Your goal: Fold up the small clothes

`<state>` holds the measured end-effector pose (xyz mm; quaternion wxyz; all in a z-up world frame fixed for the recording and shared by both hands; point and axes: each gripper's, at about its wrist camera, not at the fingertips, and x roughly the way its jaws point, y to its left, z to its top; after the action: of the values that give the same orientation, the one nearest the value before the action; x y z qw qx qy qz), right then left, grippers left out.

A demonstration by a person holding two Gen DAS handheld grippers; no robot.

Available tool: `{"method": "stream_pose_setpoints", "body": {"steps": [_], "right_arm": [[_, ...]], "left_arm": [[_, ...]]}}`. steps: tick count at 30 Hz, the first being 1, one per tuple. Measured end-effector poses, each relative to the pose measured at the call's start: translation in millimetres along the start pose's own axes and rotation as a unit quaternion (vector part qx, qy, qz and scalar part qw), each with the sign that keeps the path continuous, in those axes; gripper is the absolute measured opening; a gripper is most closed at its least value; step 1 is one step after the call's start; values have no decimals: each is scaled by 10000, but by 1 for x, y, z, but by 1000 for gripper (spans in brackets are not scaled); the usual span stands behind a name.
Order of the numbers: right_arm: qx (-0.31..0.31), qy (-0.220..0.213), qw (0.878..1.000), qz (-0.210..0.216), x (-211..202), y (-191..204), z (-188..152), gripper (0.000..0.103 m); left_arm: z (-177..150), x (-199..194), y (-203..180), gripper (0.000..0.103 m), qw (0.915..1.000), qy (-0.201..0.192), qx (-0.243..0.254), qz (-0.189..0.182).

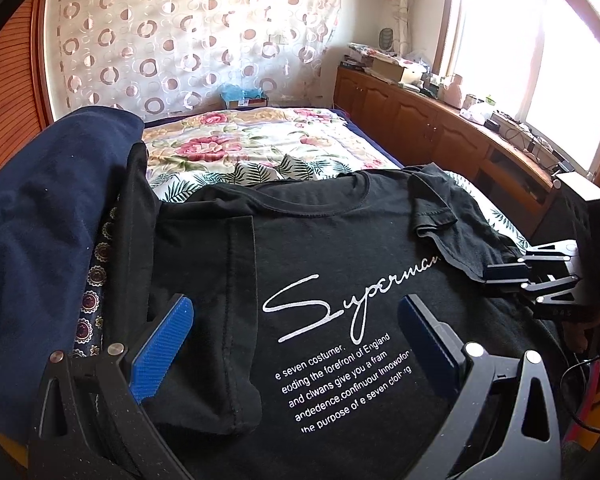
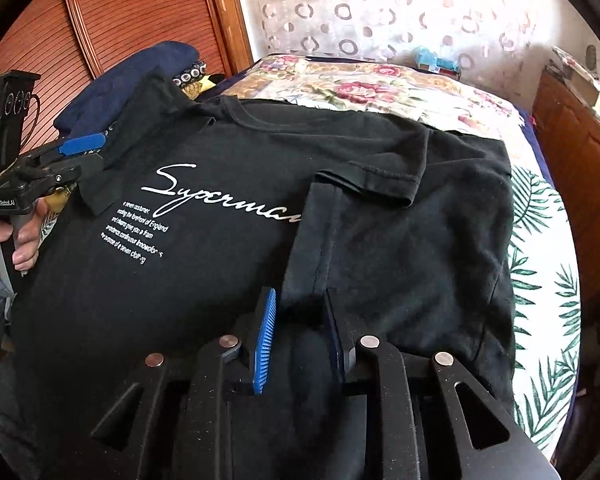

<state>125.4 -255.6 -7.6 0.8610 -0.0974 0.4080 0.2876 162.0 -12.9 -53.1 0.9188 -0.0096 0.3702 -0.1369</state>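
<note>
Left gripper (image 1: pixel 296 344) jaws apart, hovering over the black shirt (image 1: pixel 340 248) spread on the bed (image 1: pixel 228 136); right gripper (image 2: pixel 300 336) nearly closed, seemingly pinching the folded right flap; advice: lift the fold evenly, keep edges aligned.

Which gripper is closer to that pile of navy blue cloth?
Left. The left gripper hangs open over the black T-shirt right beside the navy cloth; the right gripper is across the shirt, pinching it.

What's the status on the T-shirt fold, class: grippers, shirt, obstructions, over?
Left gripper open above the print. Right gripper shut on folded right flap. Black T-shirt flat on bed, both sides folded in. Navy garment piled beside it.
</note>
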Motion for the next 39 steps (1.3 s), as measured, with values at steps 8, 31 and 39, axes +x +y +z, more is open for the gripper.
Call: {"method": "stream_pose_setpoints", "body": {"steps": [8,31,39], "right_arm": [[-28,-319,9987,-388,-5,-24,20,26],[-454,-475,9975,-267,78,-35,133,42],[-171,-503,9960,-712,57,-62,109,51]], "left_arm": [[5,-8,4,103,9999,-105,0,122],[14,-18,39,103,9982,-239,-203,503],[36,-17,53,92,9979,-254,-39,591]]}}
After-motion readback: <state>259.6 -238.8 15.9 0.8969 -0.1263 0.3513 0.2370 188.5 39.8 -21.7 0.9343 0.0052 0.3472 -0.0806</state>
